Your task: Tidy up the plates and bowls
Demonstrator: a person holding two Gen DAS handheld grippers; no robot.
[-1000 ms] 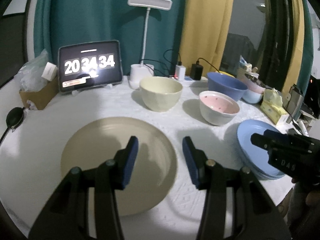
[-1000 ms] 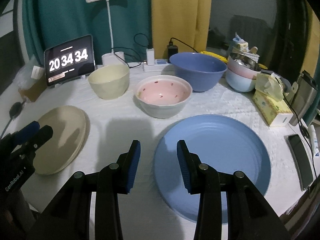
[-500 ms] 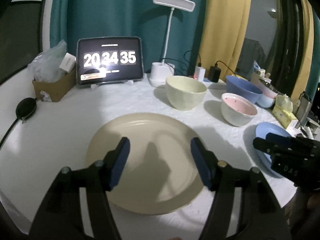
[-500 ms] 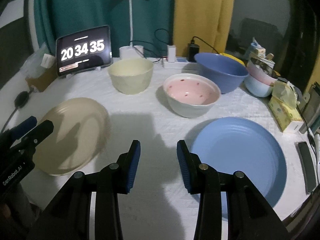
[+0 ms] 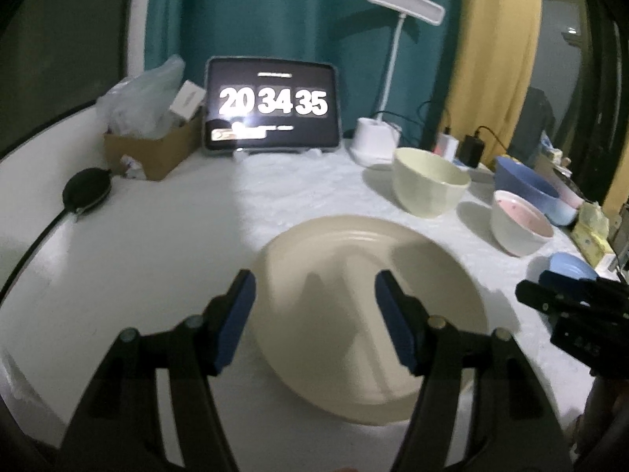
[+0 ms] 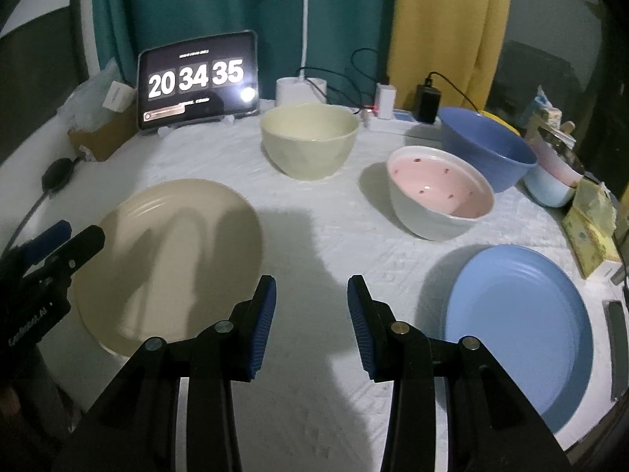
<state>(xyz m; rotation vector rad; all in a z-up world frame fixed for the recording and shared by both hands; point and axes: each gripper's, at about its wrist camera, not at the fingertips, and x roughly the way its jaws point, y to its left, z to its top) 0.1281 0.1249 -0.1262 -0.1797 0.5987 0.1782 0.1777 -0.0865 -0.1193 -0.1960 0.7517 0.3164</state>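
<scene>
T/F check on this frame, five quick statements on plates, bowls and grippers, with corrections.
1. The beige plate lies flat on the table with nothing on it. True.
2. The left gripper is clamped on the beige plate's rim. False: its jaws stand open above the plate, nothing between them.
3. The pink-lined bowl is stacked inside the cream bowl. False: they stand apart, side by side.
4. The blue plate lies to the right of the right gripper. True.
5. The right gripper holds a bowl. False: it is open and empty over bare tablecloth.
</scene>
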